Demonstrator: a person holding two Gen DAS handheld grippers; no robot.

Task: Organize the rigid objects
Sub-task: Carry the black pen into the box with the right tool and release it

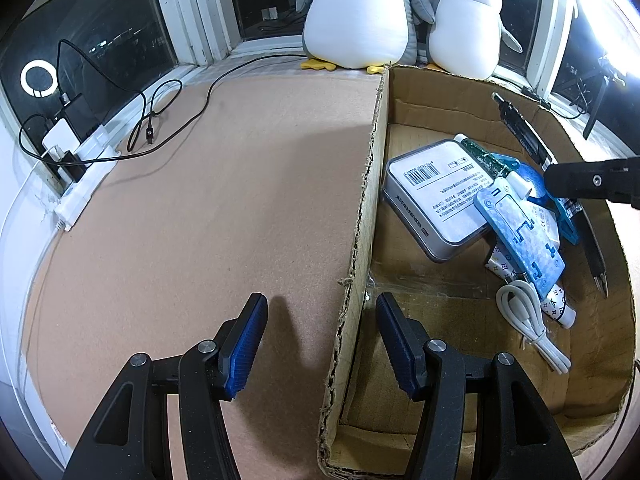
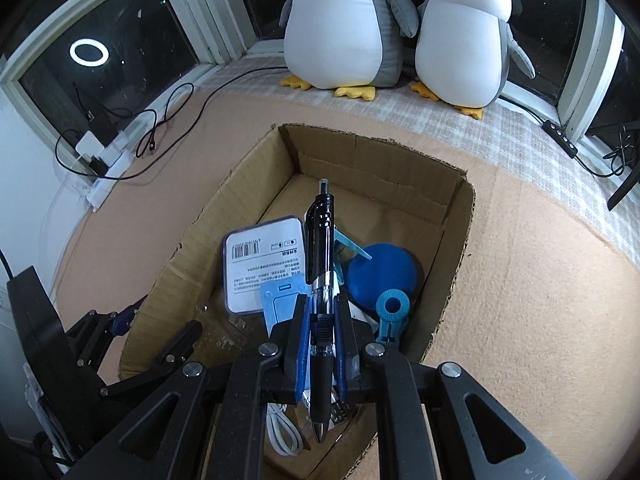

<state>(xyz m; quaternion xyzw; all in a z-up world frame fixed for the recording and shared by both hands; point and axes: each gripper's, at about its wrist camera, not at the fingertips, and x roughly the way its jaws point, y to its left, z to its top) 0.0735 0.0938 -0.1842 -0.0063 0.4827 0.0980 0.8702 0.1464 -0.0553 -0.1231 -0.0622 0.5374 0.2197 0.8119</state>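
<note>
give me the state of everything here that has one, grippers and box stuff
left gripper: open, straddling the box's left wall
right gripper: shut on the pen, over the box
black pen: held, lengthwise between the fingers
cardboard box: open-topped, edges torn
silver tin: closed, label up, tilted in the box
white cable: coiled, on the box floor
blue clip: lying in the box

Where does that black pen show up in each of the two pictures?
Left wrist view: the black pen sits upper right, over the cardboard box's far side.
Right wrist view: centre, clamped in the right hand-held gripper.
Shared landmark: the silver tin with the barcode label.
</note>
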